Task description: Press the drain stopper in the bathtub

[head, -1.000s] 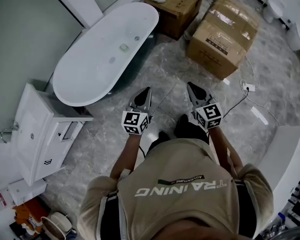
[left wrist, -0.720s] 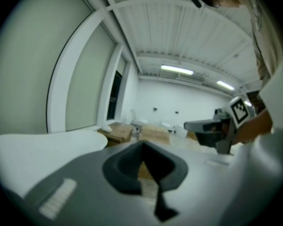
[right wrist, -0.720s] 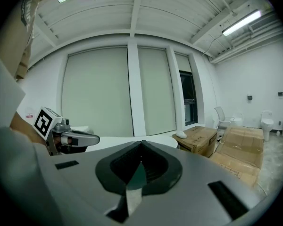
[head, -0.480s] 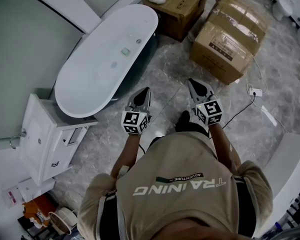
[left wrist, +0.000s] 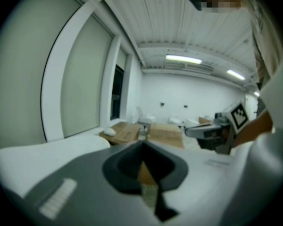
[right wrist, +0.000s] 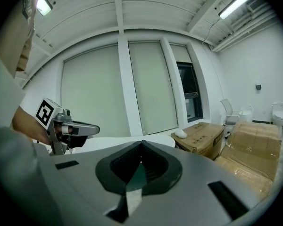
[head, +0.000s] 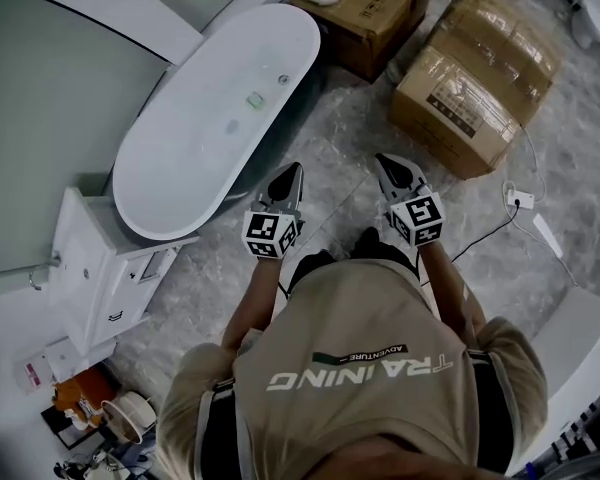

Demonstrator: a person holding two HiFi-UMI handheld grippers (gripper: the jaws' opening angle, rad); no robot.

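L gripper [head: 295, 172] & R gripper [head: 382, 163] were both clenched shut, empty, held side by side over the floor [head: 335, 133]. Bathtub [head: 180, 168] sat at 11 o'clock, well apart; its drain stopper was too small to pick out.

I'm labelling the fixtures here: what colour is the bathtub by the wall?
The bathtub is white inside, with a darker outer side. The head view shows it best.

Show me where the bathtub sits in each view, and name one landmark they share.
Head view: the bathtub fills the upper left, running diagonally.
Left gripper view: its white rim lies low at the left.
Right gripper view: a thin white strip at centre, left of the boxes.
Shared landmark: the cardboard box with a white lump on top, beyond the tub's far end.
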